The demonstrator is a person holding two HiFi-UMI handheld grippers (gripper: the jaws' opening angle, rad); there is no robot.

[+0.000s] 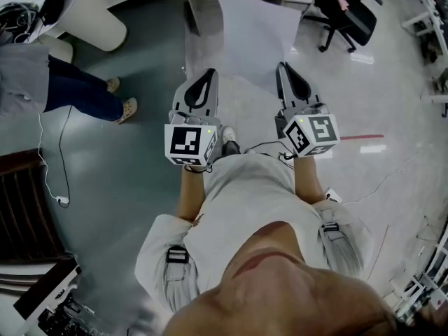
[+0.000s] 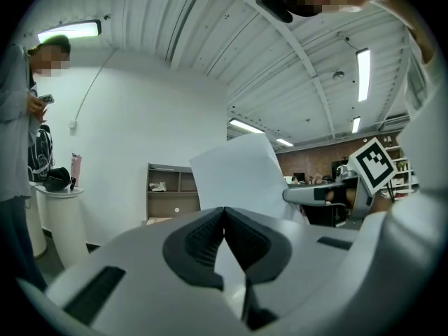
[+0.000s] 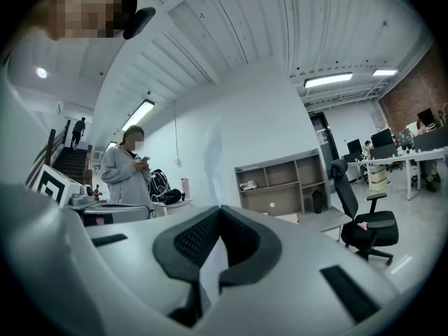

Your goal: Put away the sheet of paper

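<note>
— What does the right gripper [image 3: 222, 212] have between its jaws?
— The thin white sheet of paper [image 3: 211, 266], seen edge-on; the black ribbed pads [image 3: 190, 242] are pressed together on it; a faint pale sliver rises above them.
— And beyond?
— At left a person in a grey hooded top [image 3: 128, 177] bends over a phone; an open wooden shelf unit [image 3: 280, 184] stands against the white wall; a black swivel office chair [image 3: 364, 219] stands at right.

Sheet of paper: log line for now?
sheet of paper: held aloft | left gripper: shut on it | right gripper: shut on it
</note>
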